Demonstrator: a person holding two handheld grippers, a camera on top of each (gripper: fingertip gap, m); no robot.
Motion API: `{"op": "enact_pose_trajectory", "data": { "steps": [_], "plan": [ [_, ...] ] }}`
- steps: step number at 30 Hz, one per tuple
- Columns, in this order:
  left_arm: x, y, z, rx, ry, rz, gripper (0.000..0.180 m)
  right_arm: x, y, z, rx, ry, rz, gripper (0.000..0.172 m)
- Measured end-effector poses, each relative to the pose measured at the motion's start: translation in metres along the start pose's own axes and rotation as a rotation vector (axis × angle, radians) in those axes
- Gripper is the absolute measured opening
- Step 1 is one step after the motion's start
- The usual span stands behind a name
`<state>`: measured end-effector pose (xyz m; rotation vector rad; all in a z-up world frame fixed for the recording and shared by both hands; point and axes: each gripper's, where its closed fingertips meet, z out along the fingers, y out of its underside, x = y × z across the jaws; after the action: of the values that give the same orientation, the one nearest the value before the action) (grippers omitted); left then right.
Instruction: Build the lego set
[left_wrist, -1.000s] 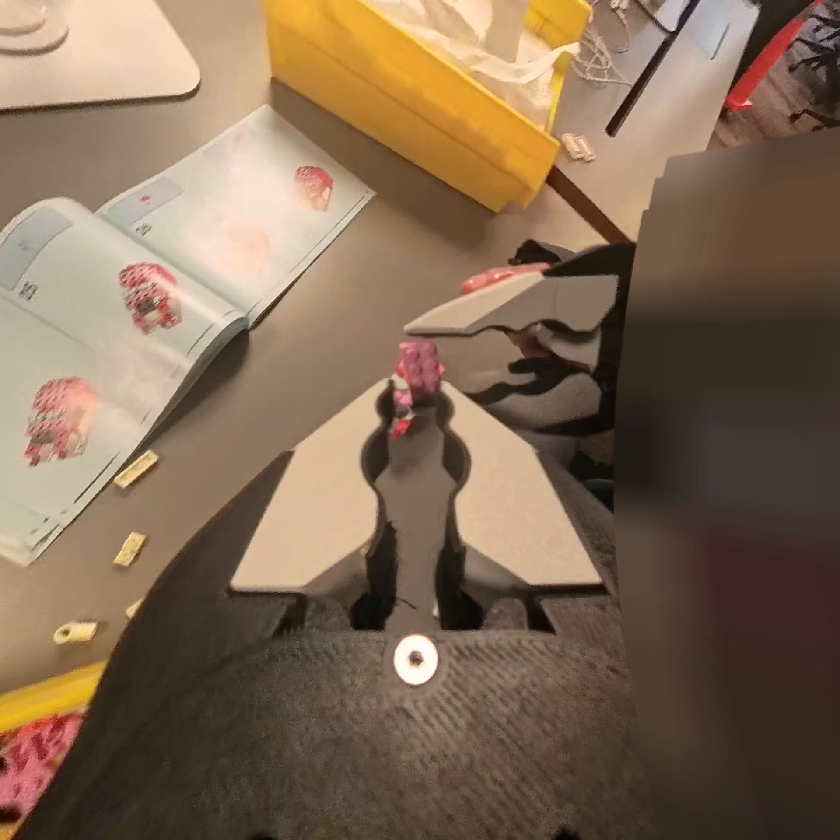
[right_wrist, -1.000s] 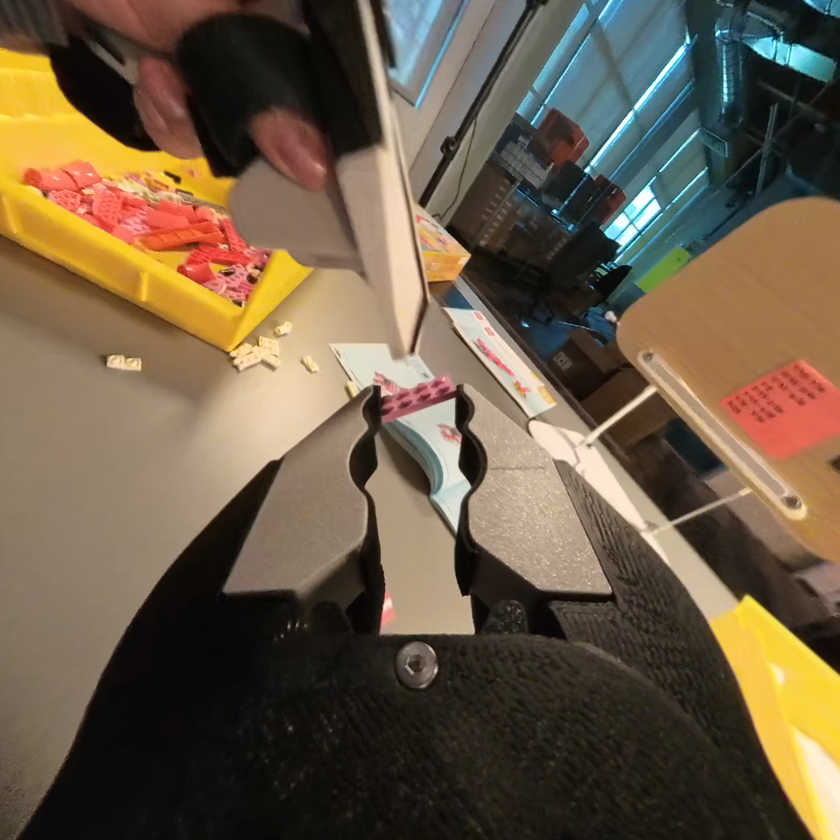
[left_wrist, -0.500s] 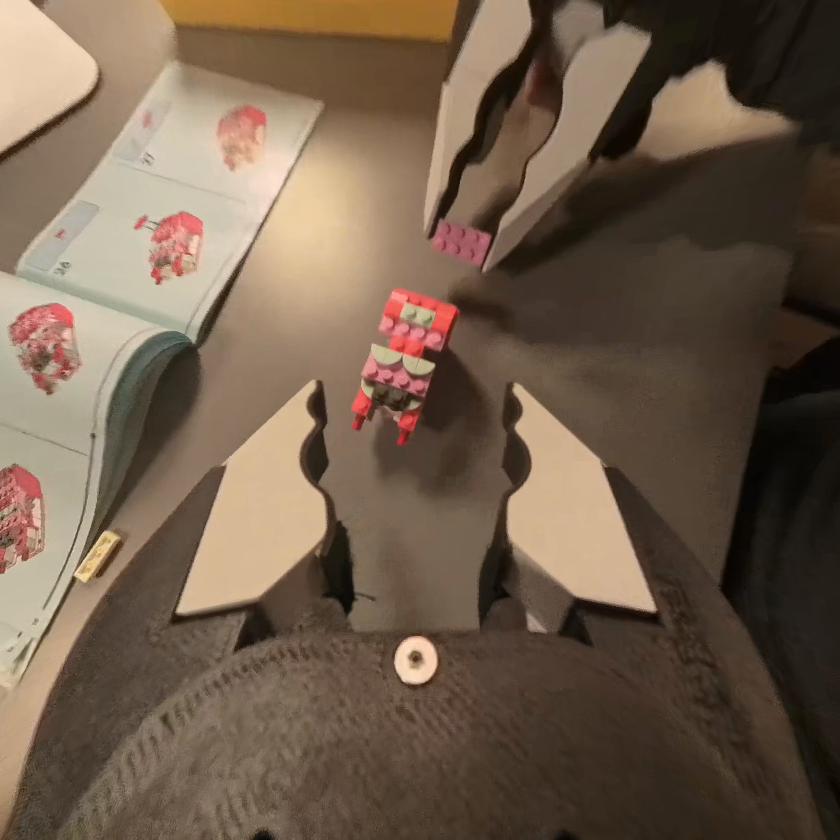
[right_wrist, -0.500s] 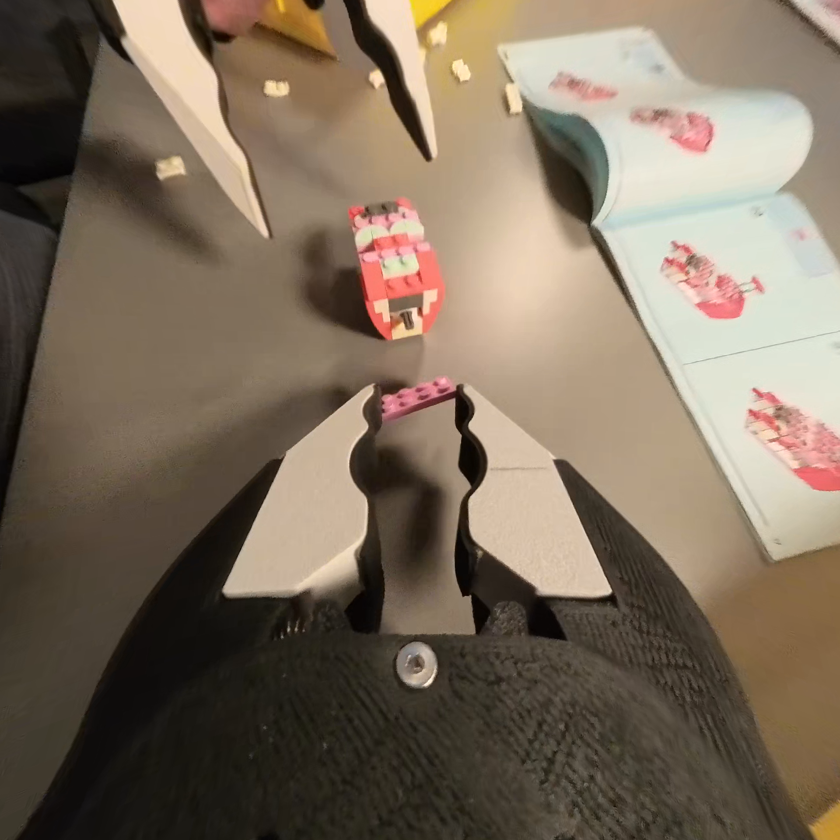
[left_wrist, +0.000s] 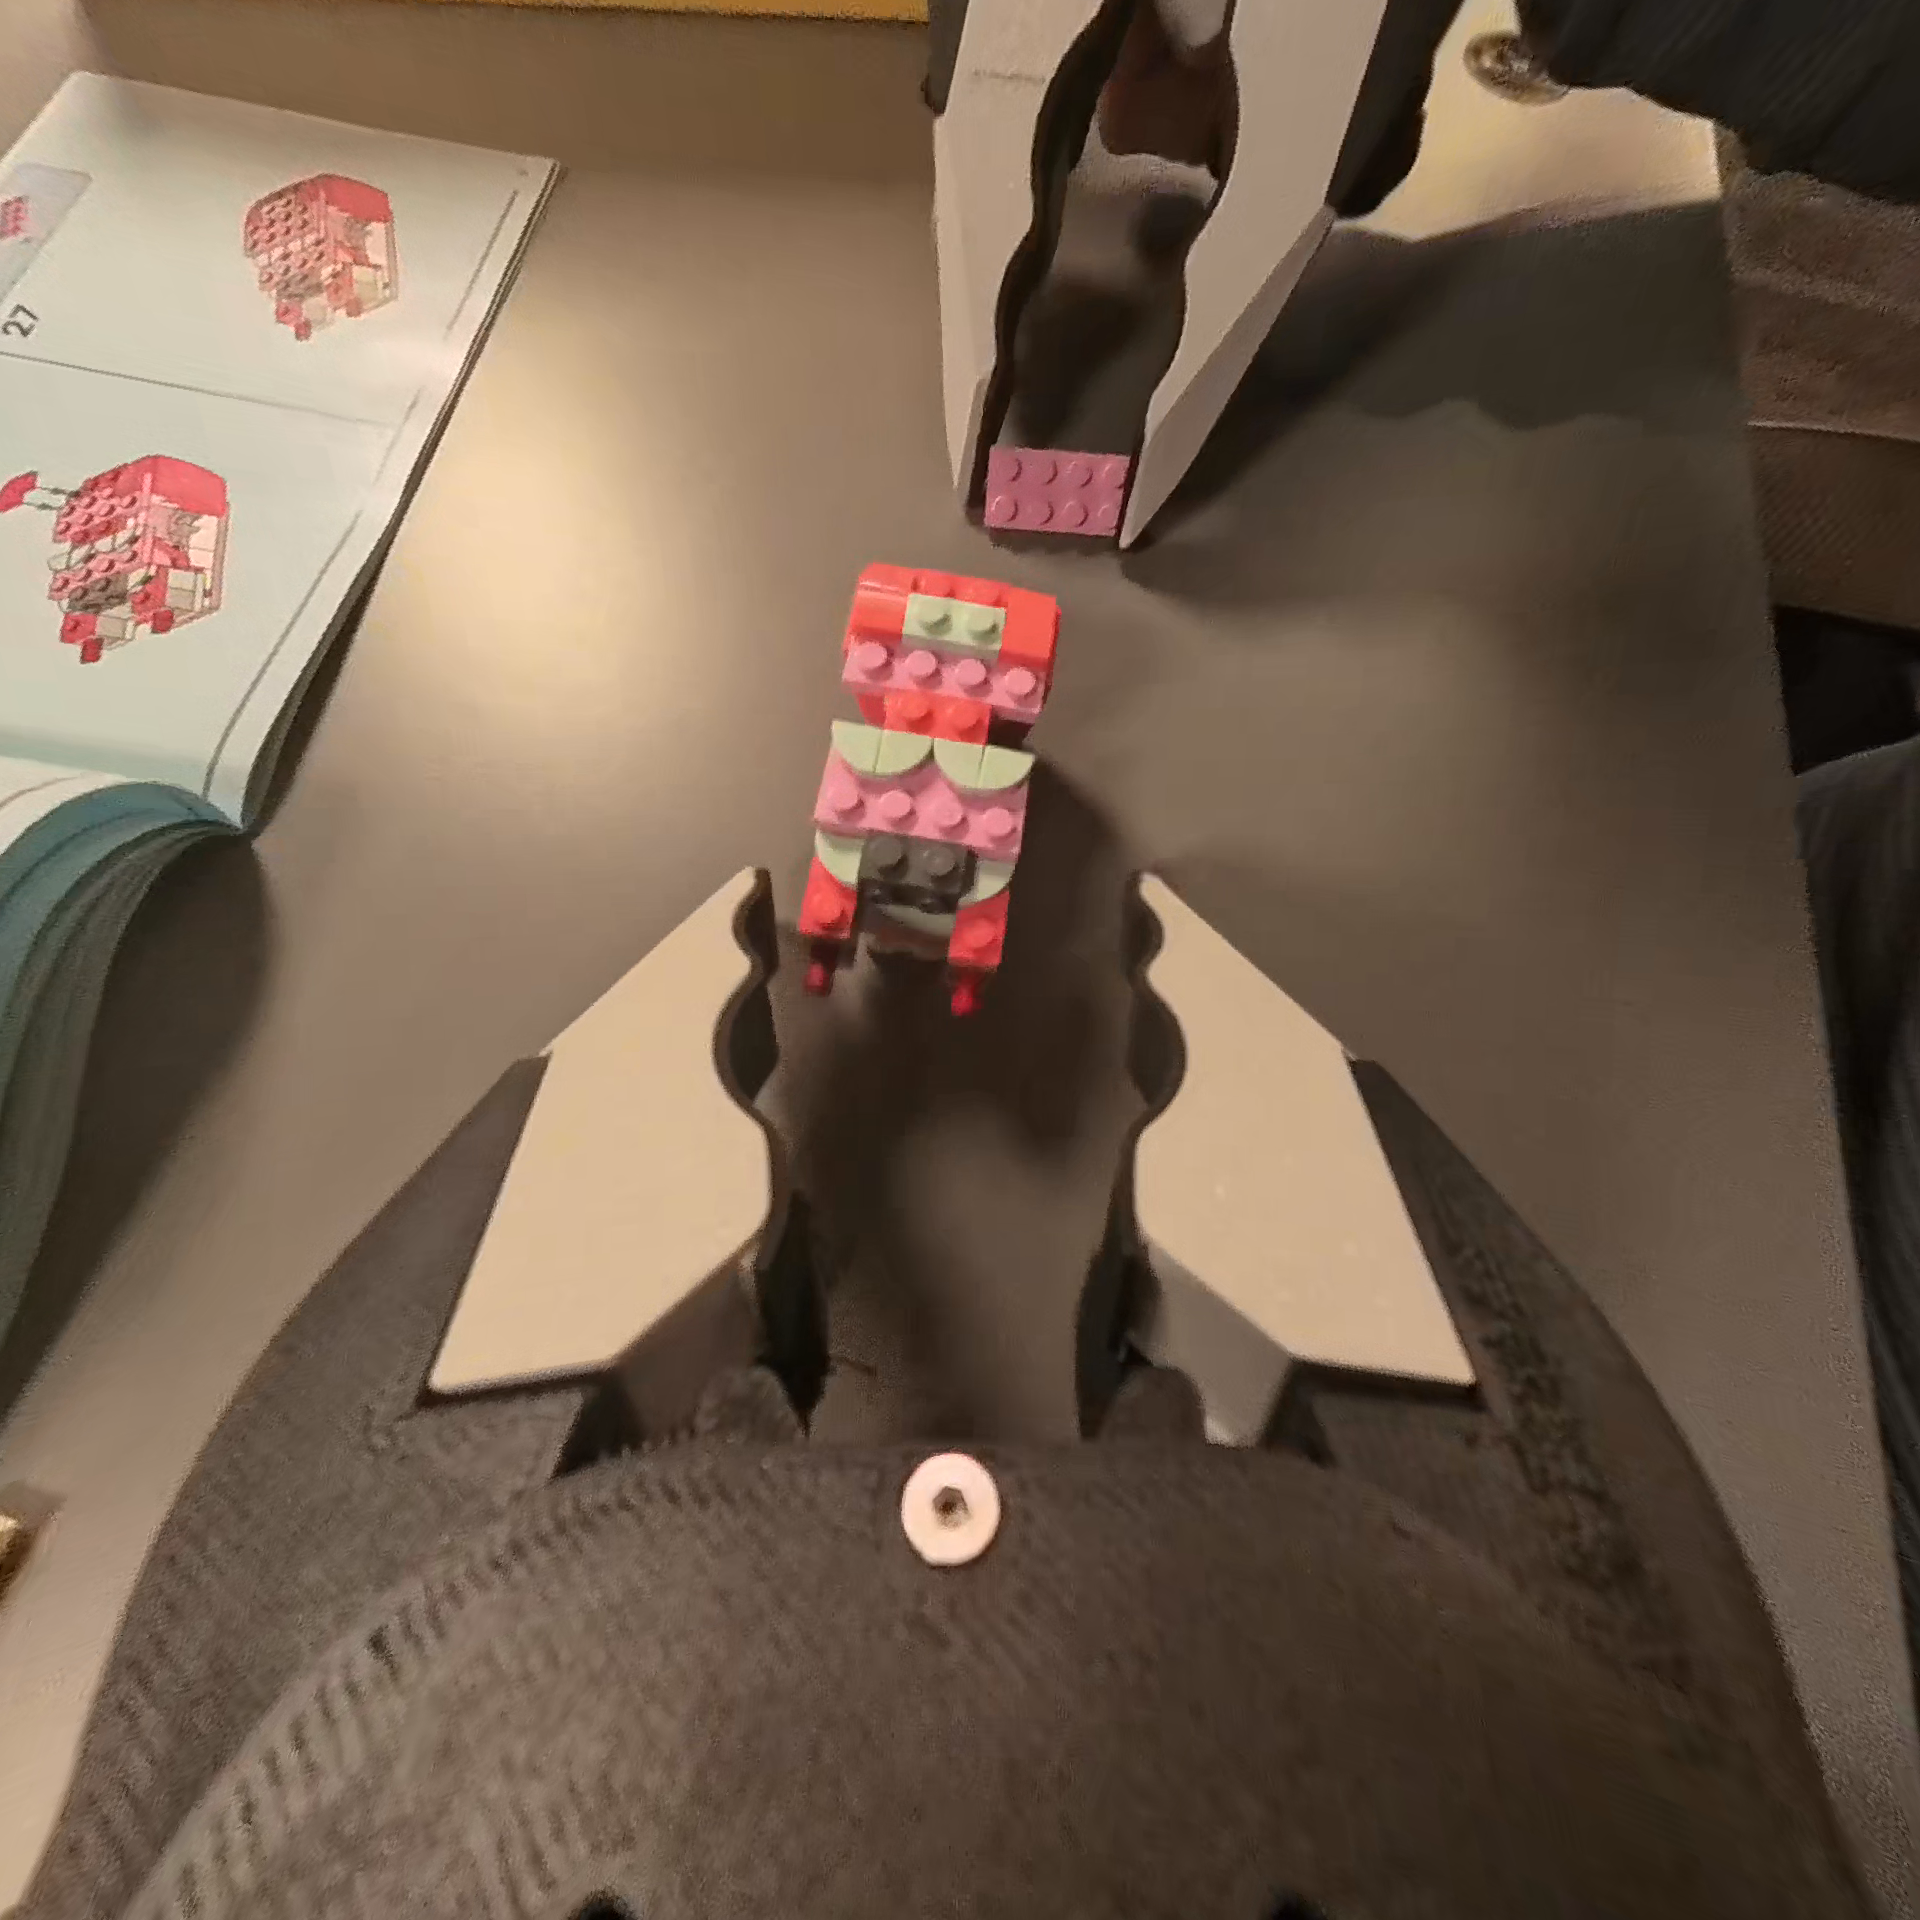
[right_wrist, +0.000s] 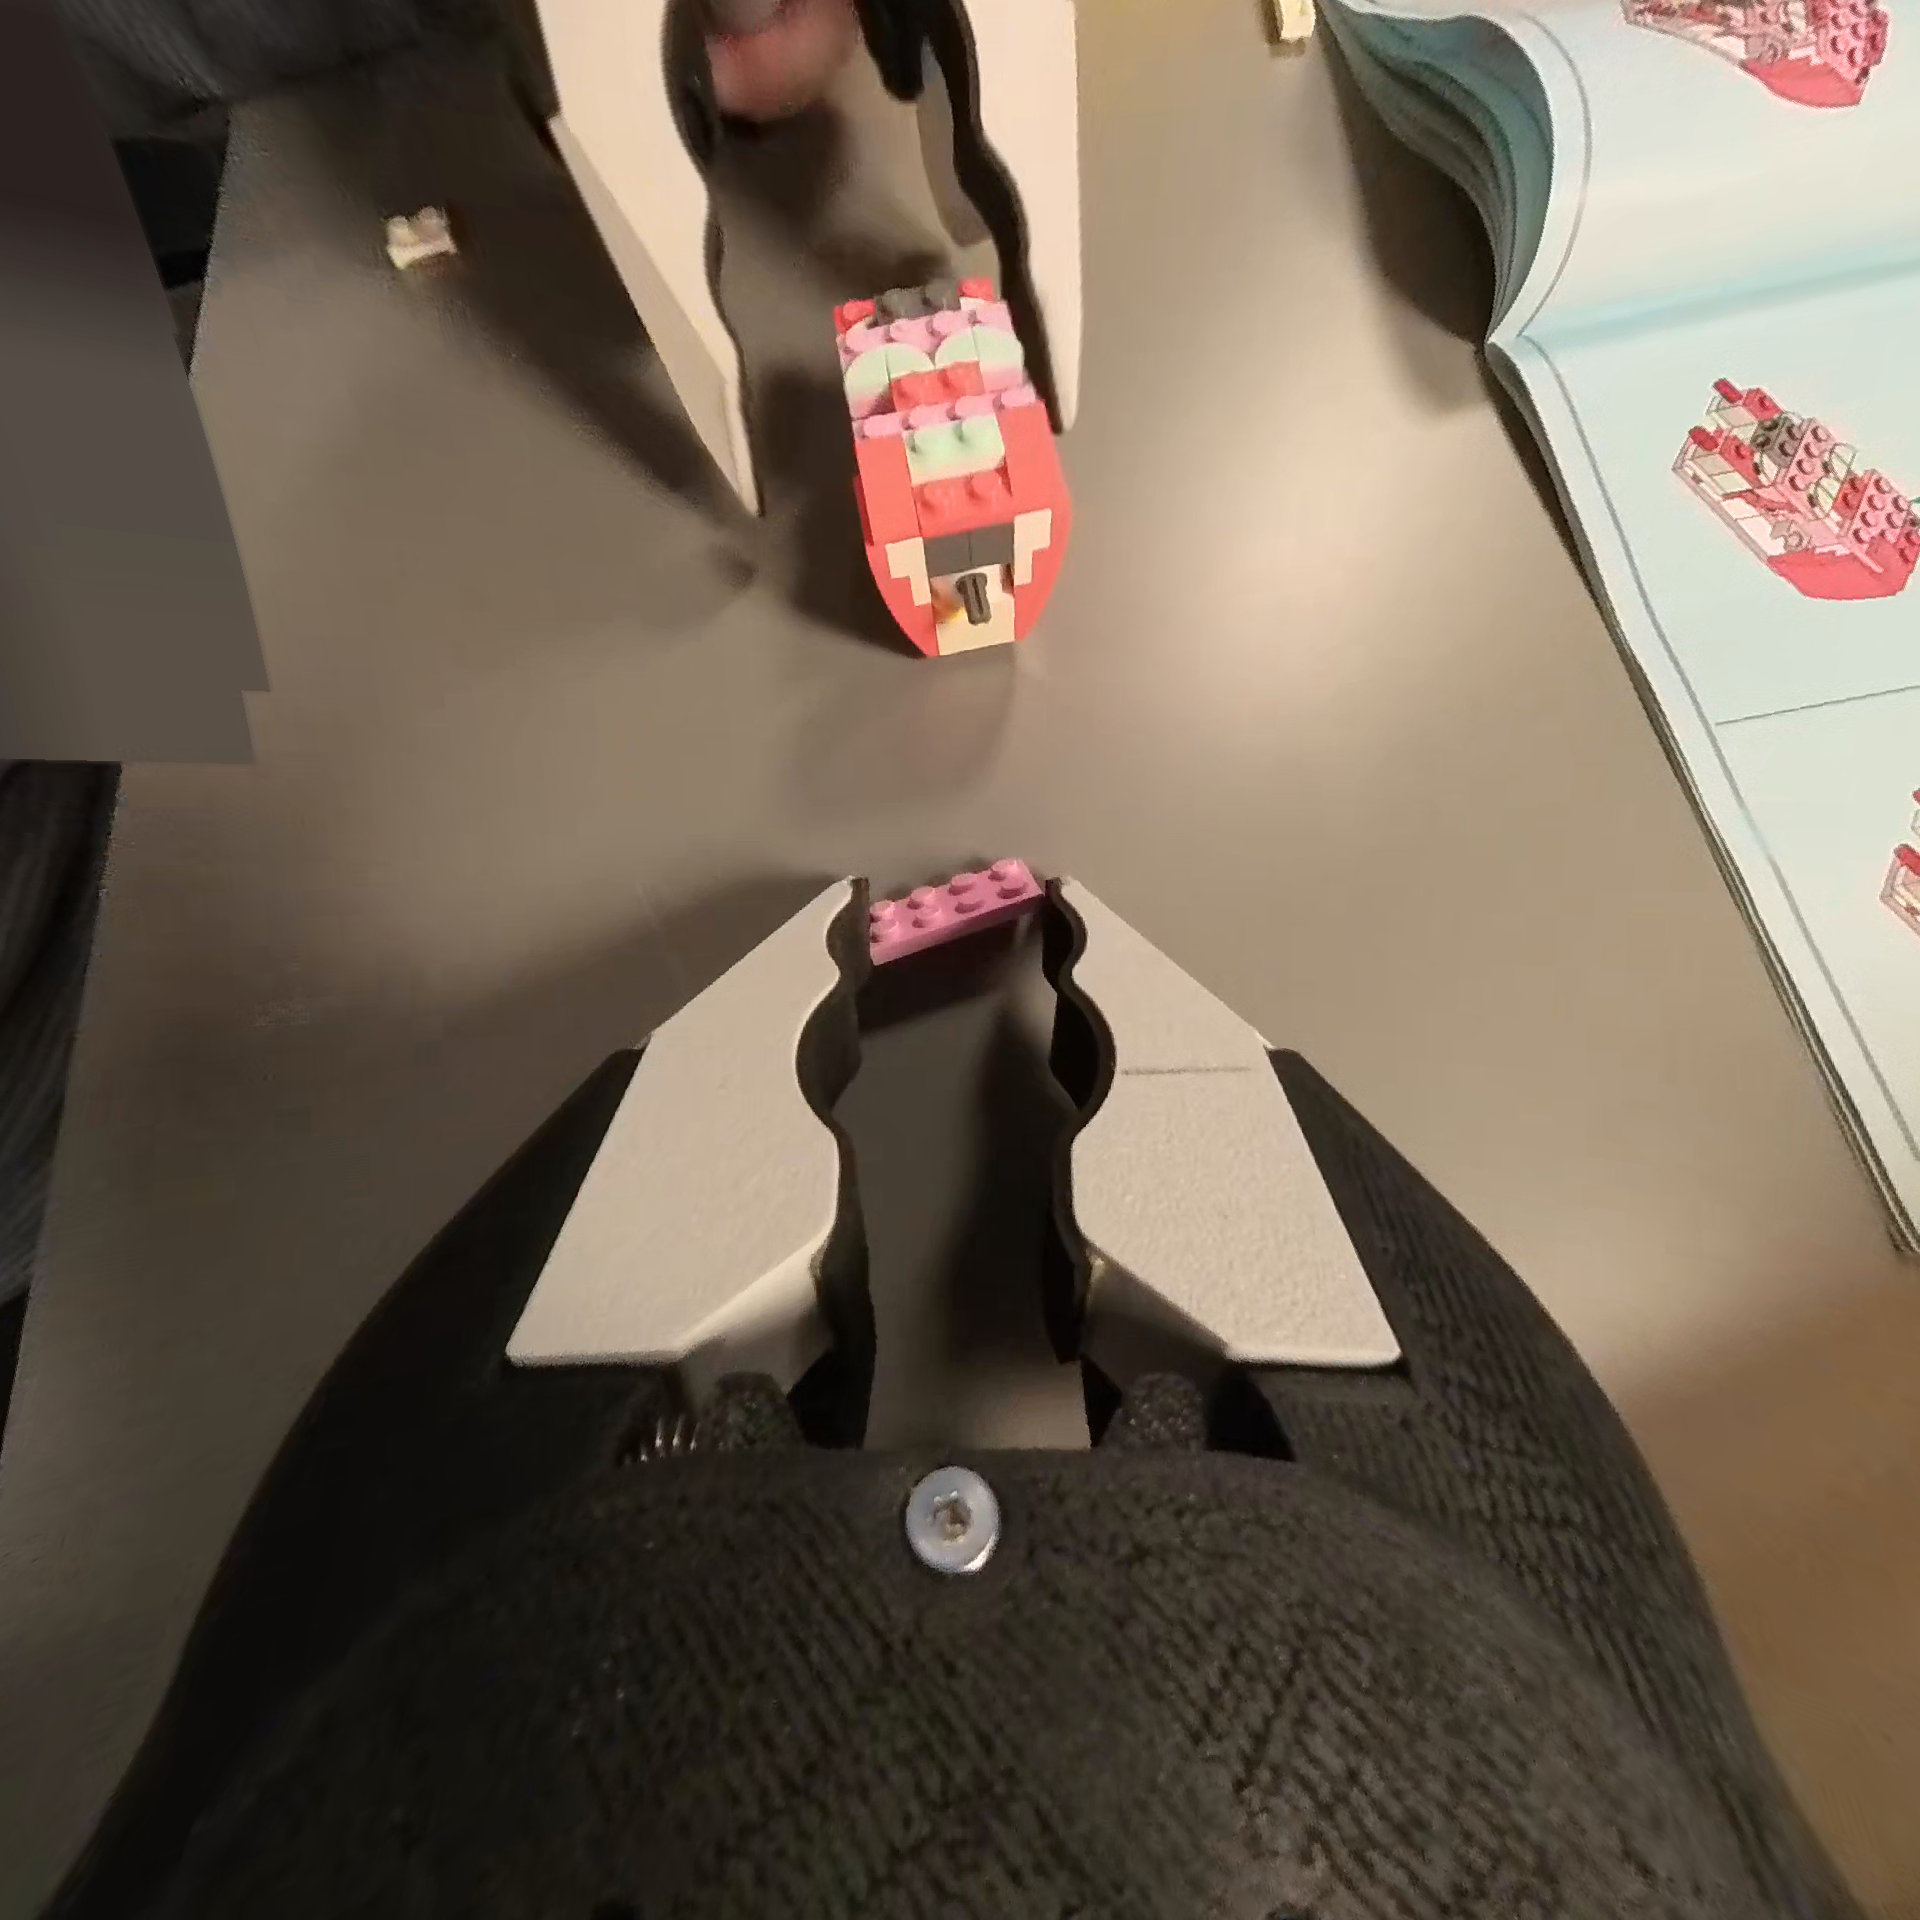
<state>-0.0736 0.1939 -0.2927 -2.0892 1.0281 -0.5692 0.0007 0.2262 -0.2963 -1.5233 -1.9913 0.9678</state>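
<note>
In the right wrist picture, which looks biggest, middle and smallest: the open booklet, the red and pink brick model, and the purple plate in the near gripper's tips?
1. Open booklet, though partly cut off by the frame.
2. Brick model.
3. Purple plate, held in the right gripper; it looks smallest even though it sits nearest the camera.

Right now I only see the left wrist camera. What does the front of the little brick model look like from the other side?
Observer: The brick model ends in a red pointed nose with cream patches and a dark peg.
Operator: Is the purple brick flat?
Observer: The purple brick sits slightly tilted between the right gripper fingertips.
Operator: Any loose pieces nearby?
Observer: A small cream piece lies on the table, beyond the left gripper.
</note>
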Motion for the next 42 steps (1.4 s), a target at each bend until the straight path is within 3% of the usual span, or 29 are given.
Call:
{"op": "enact_pose_trajectory", "data": {
  "steps": [10, 21, 30, 34, 36, 42],
  "plan": [
    [0.002, -0.004, -0.007, 0.064, 0.039, -0.037, 0.057, 0.002, 0.006, -0.006, 0.033, 0.036, -0.029, 0.037],
    [0.000, 0.002, -0.001, 0.014, 0.041, -0.066, 0.050, 0.010, 0.014, -0.016, -0.024, 0.087, -0.053, 0.065],
    [0.001, 0.002, 0.000, 0.004, 0.025, -0.040, 0.052, 0.013, 0.010, -0.011, -0.089, 0.057, -0.081, 0.050],
    [0.001, 0.002, 0.003, -0.002, 0.010, -0.018, 0.055, 0.012, 0.010, -0.009, -0.112, 0.039, -0.060, 0.031],
    [0.001, 0.001, 0.004, -0.002, 0.013, -0.018, 0.054, 0.012, 0.009, -0.008, -0.119, 0.039, -0.056, 0.031],
    [0.000, 0.000, 0.005, -0.002, 0.014, -0.033, 0.037, 0.012, 0.008, -0.007, -0.133, 0.041, -0.048, 0.030]
  ]
}}
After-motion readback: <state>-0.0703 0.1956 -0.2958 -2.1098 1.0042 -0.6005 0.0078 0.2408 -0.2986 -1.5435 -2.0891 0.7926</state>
